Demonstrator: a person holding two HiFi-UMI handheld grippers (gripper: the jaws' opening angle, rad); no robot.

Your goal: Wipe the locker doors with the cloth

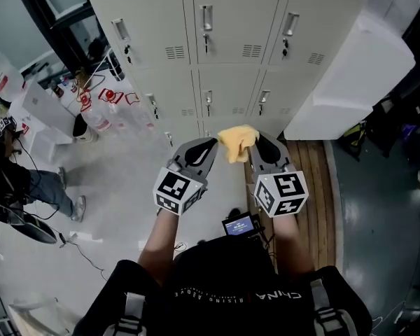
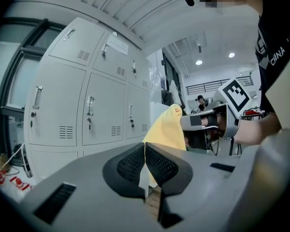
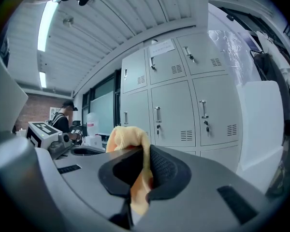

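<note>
A yellow cloth (image 1: pixel 238 141) hangs bunched between my two grippers, in front of the bottom row of the pale grey locker doors (image 1: pixel 231 61). My right gripper (image 1: pixel 260 140) is shut on the cloth (image 3: pixel 128 135), which bulges above its pads (image 3: pixel 166 166) and trails below them. My left gripper (image 1: pixel 211 144) comes in from the left, jaws together, and appears to pinch the cloth's lower edge (image 2: pixel 165 129). In the left gripper view the cloth stretches from the right gripper (image 2: pixel 203 124) down to the seam of the left gripper (image 2: pixel 145 153). Both grippers stand a short way off the doors (image 2: pixel 101 110).
A big white block (image 1: pixel 350 82) leans against the lockers at the right, over a wooden strip (image 1: pixel 315 187). Water bottles and clutter (image 1: pixel 105 110) lie on the floor at the left, near a person (image 1: pixel 28 180). A small screen (image 1: pixel 239 224) hangs at the operator's chest.
</note>
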